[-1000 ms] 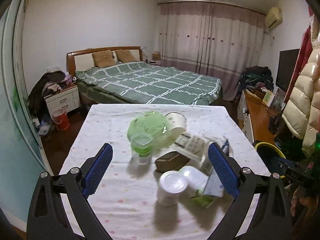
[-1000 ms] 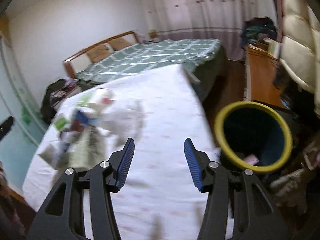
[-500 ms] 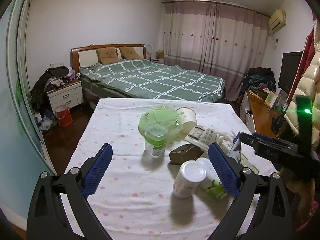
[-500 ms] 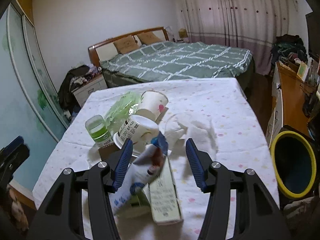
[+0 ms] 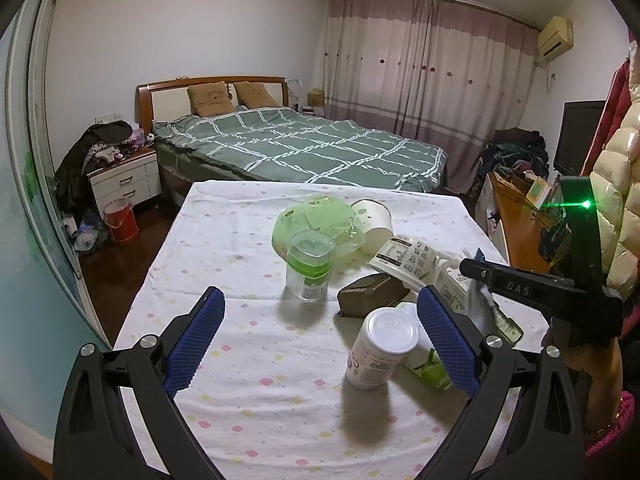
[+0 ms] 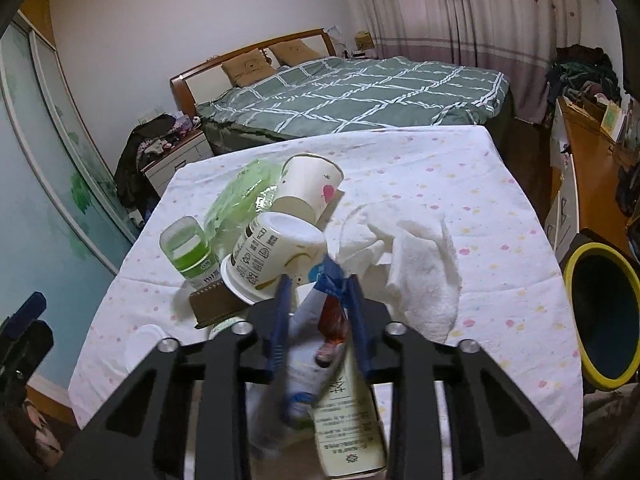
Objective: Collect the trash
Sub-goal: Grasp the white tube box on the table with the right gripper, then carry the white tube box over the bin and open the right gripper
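Our right gripper point(image 6: 320, 280) is closing its blue fingers point(image 6: 357, 320) around a crumpled snack wrapper point(image 6: 316, 344) with a blue top edge; the wrapper sits between the pads, and they look to be pinching it, though motion blur keeps us from being sure of full contact. The wrapper lies on top of a flat cream carton point(image 6: 348, 420) at the near edge of the table point(image 6: 460, 160), which is covered with a white dotted cloth. Just beyond the fingertips a printed white tub point(image 6: 276, 256) lies on its side against a tipped paper cup point(image 6: 308, 192), with a green plastic bag point(image 6: 240, 200) behind them and a crumpled white tissue point(image 6: 416, 256) to the right. A clear jar with a green band point(image 6: 188, 248) stands to the left beside a brown box point(image 6: 216, 300). The yellow-rimmed bin point(image 6: 600, 312) stands on the floor off the table's right edge. Our left gripper point(image 5: 320, 320) hangs above the cloth with its jaws wide apart and nothing between them, a white lidded canister point(image 5: 380, 348) standing just inside its right finger.
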